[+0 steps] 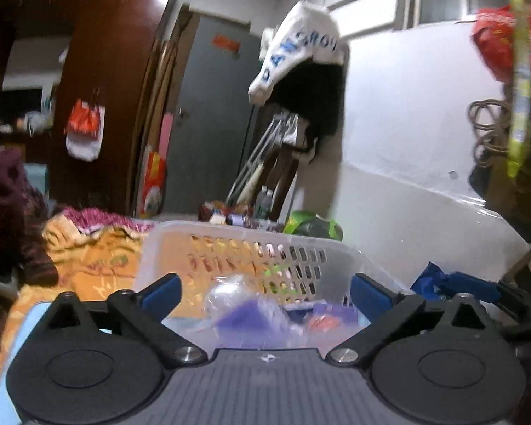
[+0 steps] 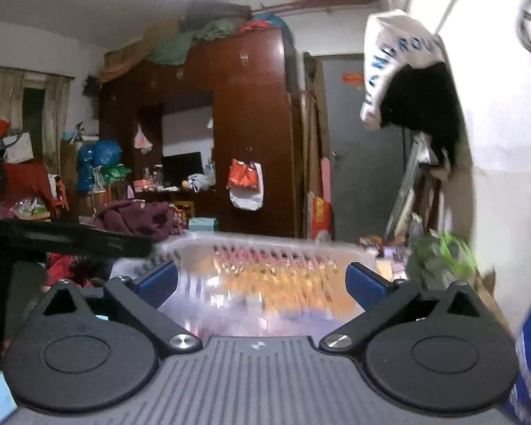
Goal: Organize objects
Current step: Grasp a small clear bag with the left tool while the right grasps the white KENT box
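A translucent white plastic basket (image 1: pixel 251 244) with slotted walls sits on an orange patterned bedspread (image 1: pixel 88 258). Inside it lie a clear plastic bag with something purple (image 1: pixel 244 313) and a small red-orange item (image 1: pixel 322 320). My left gripper (image 1: pixel 263 292) hovers over the basket's near rim, jaws spread wide, nothing between the blue pads. In the right wrist view the same basket (image 2: pixel 265 248) is blurred, straight ahead. My right gripper (image 2: pixel 262 281) stands open just before it, holding nothing.
A dark brown wardrobe (image 2: pixel 244 113) and grey door (image 1: pixel 209 113) stand behind. Clothes hang on the white wall (image 1: pixel 308 71). A maroon garment (image 2: pixel 138 217) lies left. A blue bag (image 1: pixel 453 283) sits right of the basket, a green bag (image 1: pixel 313 225) behind it.
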`<state>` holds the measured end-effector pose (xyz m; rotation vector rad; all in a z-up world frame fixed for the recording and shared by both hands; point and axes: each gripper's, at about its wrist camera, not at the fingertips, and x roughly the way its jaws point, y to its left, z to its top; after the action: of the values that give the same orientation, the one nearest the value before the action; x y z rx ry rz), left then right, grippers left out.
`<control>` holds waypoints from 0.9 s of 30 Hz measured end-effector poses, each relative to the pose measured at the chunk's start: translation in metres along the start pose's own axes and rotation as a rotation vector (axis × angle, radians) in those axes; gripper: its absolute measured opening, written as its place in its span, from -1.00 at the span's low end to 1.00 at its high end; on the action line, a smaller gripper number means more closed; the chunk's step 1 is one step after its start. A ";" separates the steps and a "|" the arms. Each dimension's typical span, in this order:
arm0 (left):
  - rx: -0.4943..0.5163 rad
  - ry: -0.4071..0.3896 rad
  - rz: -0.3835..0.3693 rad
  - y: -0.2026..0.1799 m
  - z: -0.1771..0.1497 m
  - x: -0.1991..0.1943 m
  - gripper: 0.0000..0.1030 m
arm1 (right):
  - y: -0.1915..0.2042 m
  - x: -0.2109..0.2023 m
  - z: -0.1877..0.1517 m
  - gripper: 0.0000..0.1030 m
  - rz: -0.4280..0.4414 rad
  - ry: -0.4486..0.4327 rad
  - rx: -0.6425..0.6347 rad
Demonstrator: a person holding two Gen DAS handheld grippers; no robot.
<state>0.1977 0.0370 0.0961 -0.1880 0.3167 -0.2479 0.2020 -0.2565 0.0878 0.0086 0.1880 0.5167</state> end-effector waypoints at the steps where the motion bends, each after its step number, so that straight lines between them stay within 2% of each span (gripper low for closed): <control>1: 0.013 -0.006 0.004 0.004 -0.014 -0.015 1.00 | -0.004 -0.006 -0.010 1.00 -0.022 0.037 0.032; 3: 0.022 0.006 0.026 0.013 -0.039 -0.034 1.00 | -0.012 -0.019 -0.037 1.00 -0.084 0.121 0.127; 4: 0.031 0.027 0.041 0.018 -0.053 -0.041 1.00 | -0.014 -0.026 -0.052 1.00 -0.084 0.151 0.147; 7: 0.011 0.097 0.106 0.030 -0.089 -0.056 1.00 | -0.012 -0.037 -0.079 1.00 -0.040 0.192 0.139; 9: -0.031 0.130 0.090 0.038 -0.104 -0.059 0.99 | -0.005 -0.037 -0.088 1.00 -0.072 0.218 0.109; 10: -0.048 0.153 0.078 0.041 -0.109 -0.058 0.92 | -0.002 -0.034 -0.089 1.00 -0.085 0.232 0.084; 12: -0.052 0.182 0.076 0.041 -0.115 -0.056 0.80 | 0.004 -0.024 -0.089 0.88 -0.087 0.269 0.045; 16: 0.013 0.193 0.132 0.030 -0.120 -0.057 0.72 | 0.009 -0.011 -0.090 0.39 -0.121 0.315 -0.021; 17: 0.027 0.197 0.135 0.028 -0.120 -0.056 0.46 | 0.008 -0.013 -0.092 0.26 -0.132 0.317 -0.028; 18: 0.038 0.200 0.135 0.027 -0.122 -0.057 0.06 | 0.007 -0.017 -0.094 0.19 -0.133 0.308 -0.021; 19: 0.046 0.193 0.137 0.027 -0.123 -0.057 -0.11 | 0.007 -0.022 -0.095 0.18 -0.134 0.297 -0.013; 23: 0.026 0.094 0.117 0.027 -0.130 -0.073 -0.11 | 0.007 -0.041 -0.100 0.17 -0.122 0.221 0.009; 27: 0.019 0.036 0.096 0.019 -0.140 -0.081 -0.11 | 0.009 -0.055 -0.105 0.17 -0.112 0.160 0.023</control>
<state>0.0812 0.0566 -0.0162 -0.1495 0.3582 -0.1591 0.1321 -0.2797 -0.0051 -0.0206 0.3487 0.4037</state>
